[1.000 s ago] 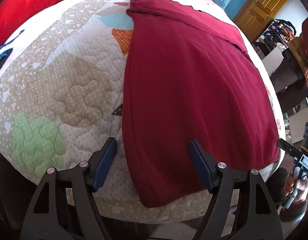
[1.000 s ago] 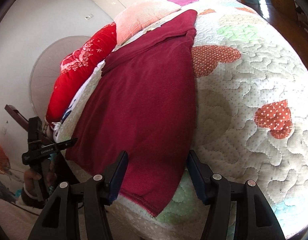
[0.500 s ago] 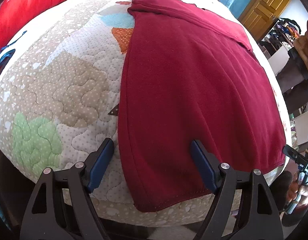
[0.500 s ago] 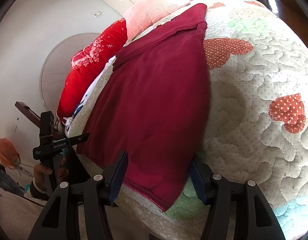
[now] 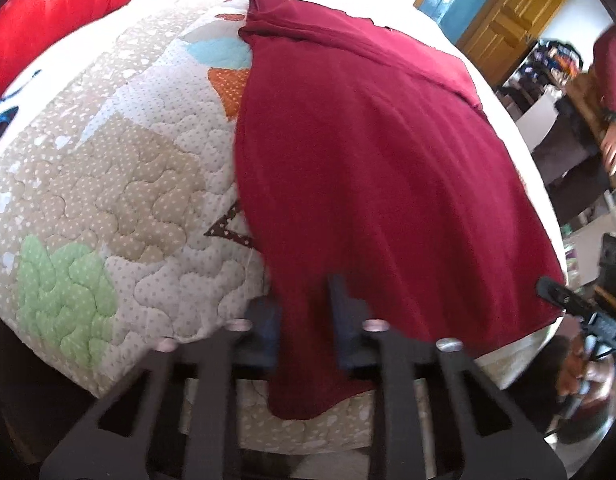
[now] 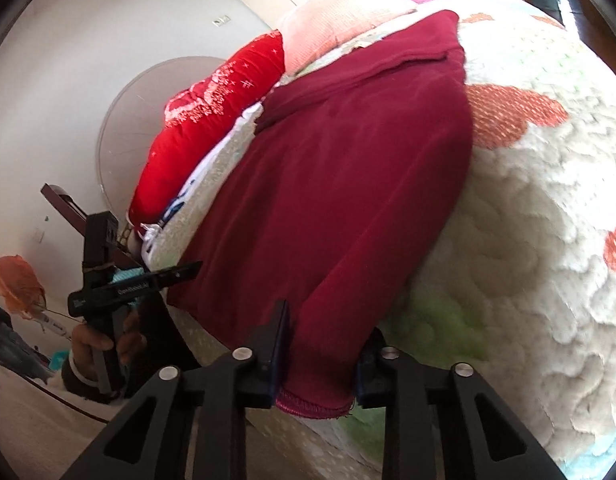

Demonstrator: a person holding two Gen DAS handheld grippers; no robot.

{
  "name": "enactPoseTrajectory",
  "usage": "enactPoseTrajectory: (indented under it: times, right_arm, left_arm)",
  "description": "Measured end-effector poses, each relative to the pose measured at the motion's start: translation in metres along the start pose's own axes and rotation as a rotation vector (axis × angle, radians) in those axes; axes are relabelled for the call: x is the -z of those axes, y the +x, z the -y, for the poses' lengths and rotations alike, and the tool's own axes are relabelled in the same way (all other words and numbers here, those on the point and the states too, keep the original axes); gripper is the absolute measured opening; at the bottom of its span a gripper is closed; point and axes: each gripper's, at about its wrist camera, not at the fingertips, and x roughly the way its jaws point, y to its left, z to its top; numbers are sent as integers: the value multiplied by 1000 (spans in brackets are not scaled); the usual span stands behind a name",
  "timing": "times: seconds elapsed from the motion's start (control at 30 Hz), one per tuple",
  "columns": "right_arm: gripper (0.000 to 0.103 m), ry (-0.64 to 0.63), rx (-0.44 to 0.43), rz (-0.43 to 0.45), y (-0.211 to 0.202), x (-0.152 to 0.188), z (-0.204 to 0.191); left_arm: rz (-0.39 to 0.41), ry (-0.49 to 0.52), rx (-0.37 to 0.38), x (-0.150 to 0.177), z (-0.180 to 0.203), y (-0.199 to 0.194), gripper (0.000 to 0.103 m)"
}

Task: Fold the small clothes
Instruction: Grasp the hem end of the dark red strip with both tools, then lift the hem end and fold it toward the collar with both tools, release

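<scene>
Quilted patchwork bedding [image 5: 120, 184] fills both my views, with the maroon fleece garment [image 5: 367, 168] spread flat ahead of each claw. My left gripper [image 5: 304, 320] has just clamped its near-left corner; my right gripper [image 6: 319, 352] has just pinched the stitched hem. Only the left view shows a wooden door [image 5: 511, 12]; only the right shows a red pillow [image 6: 212, 120].
</scene>
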Motion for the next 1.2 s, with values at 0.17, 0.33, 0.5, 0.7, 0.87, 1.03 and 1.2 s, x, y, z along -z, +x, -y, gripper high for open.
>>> enactPoseTrajectory:
  times: [0.17, 0.33, 0.5, 0.7, 0.87, 1.03, 1.2]
  right_arm:
    - [22, -14, -60, 65, -11, -16, -8]
    - [21, -31, -90, 124, -19, -38, -15]
    - [21, -28, -111, 187, -27, -64, -15]
    - [20, -38, -100, 231, -30, -99, -16]
    - [20, -48, -81, 272, -21, -146, -12]
    - [20, -35, -35, 309, -1, -207, 11]
    - [20, 31, 37, 331, 31, -269, 57]
  left_arm:
    - [23, -41, 54, -15, -15, -11, 8]
    - [69, -40, 102, -32, -11, -25, 8]
    - [81, -35, 115, -46, -9, -24, 7]
    - [119, -45, 151, -77, -6, -29, 7]
    - [187, -46, 145, -127, -5, -29, 7]
    - [224, -51, 117, -194, -4, -6, 7]
    - [217, -91, 67, -260, -13, 37, 6]
